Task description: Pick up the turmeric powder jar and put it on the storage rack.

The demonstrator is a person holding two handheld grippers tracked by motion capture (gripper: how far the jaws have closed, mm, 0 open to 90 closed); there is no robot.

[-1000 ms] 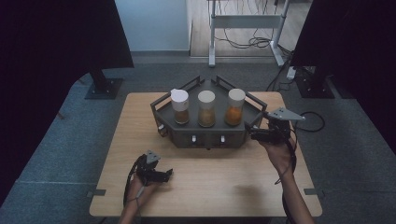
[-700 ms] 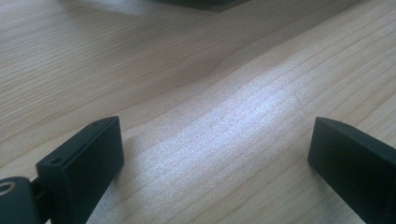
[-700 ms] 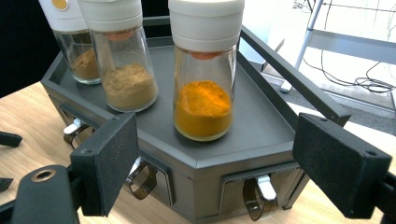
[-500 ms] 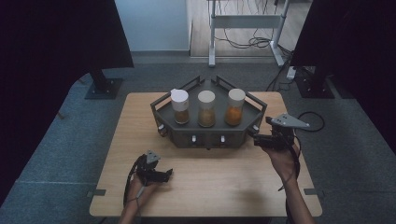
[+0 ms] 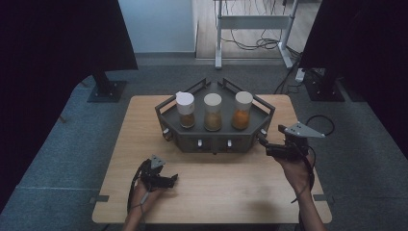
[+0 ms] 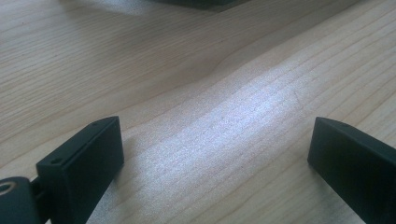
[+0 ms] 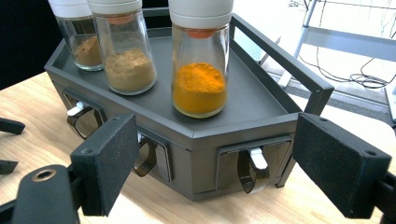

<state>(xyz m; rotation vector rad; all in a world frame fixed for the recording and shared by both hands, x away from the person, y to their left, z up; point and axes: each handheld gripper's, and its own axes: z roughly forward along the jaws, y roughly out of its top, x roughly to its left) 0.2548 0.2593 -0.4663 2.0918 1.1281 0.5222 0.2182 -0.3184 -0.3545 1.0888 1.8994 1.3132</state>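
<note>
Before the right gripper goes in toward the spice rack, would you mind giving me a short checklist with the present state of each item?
1. Right gripper open, nothing between its jaws: ok.
2. Right gripper faces the rack, near its right corner: ok.
3. The three spice jars stand upright on the rack, caps on, the orange jar nearest: ok.
4. Small clear scoop hangs in the rack's front recess, straight ahead: ok.
5. Left gripper open over bare table, away from the rack: ok.
6. Whether the jars are fixed to the rack: cannot tell.
</note>
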